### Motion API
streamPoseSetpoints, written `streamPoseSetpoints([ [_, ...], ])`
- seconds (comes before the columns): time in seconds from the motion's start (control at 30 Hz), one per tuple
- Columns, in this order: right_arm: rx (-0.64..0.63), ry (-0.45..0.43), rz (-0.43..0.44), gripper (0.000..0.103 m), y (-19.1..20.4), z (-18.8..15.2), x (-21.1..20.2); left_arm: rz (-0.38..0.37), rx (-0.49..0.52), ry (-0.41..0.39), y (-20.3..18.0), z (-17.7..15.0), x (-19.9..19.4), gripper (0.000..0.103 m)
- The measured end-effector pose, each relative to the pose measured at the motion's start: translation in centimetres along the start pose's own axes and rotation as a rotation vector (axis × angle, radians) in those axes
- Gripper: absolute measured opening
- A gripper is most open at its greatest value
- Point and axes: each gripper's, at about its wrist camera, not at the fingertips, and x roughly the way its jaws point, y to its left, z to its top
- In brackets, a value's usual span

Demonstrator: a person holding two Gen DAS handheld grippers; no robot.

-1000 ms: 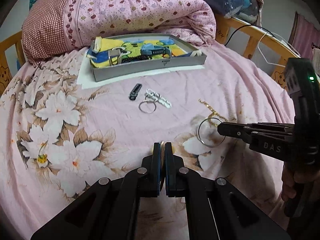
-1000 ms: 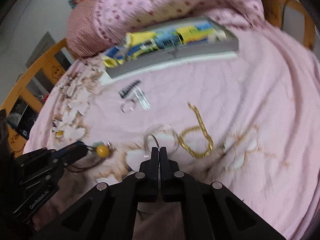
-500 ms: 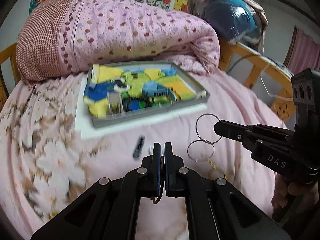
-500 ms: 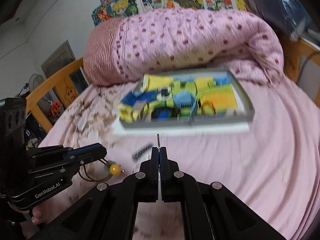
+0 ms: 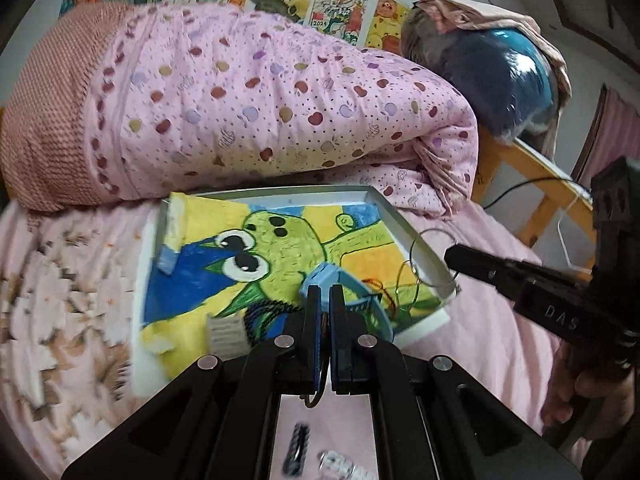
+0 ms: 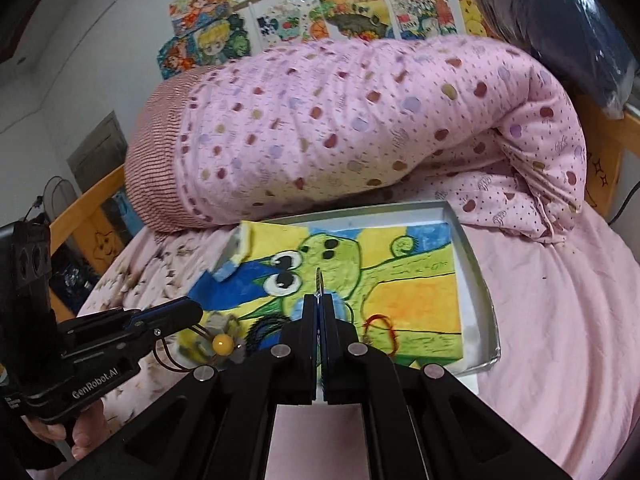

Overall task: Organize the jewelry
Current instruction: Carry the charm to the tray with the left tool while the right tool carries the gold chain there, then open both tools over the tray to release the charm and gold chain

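A grey tray (image 5: 404,222) lined with a frog drawing lies on the bed before the quilt; its rim also shows in the right wrist view (image 6: 476,264). My left gripper (image 5: 325,292) is shut on a dark cord with a yellow bead (image 6: 222,344), held over the tray's near left part. My right gripper (image 6: 320,300) is shut on thin silver hoop rings (image 5: 426,256), held over the tray's right rim. A blue bracelet (image 5: 344,280), a red cord loop (image 6: 380,330) and a black chain (image 5: 260,312) lie in the tray.
A rolled pink dotted quilt (image 5: 248,104) lies behind the tray. A black link piece (image 5: 296,448) and a clear piece (image 5: 340,460) lie on the sheet under my left gripper. The wooden bed frame (image 5: 536,200) runs along the right.
Both grippers rose from the sheet and moved forward to the tray, the right carrying the silver rings, the left the beaded cord. The gold chain stayed behind, out of view.
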Motion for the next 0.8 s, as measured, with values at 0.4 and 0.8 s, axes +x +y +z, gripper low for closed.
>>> streamPoseSetpoints([
  [0.4,0.068,0.082,-0.034,0.003,-4.1,-2.6,4.3,0.013,-0.039,0.101,1.1,-1.4,6.1,0.002],
  [0.8,0.097,0.066,-0.068,0.036,-5.4,-3.2,3.1,0.035,-0.045,0.047,0.6,-1.2,5.5,0.037],
])
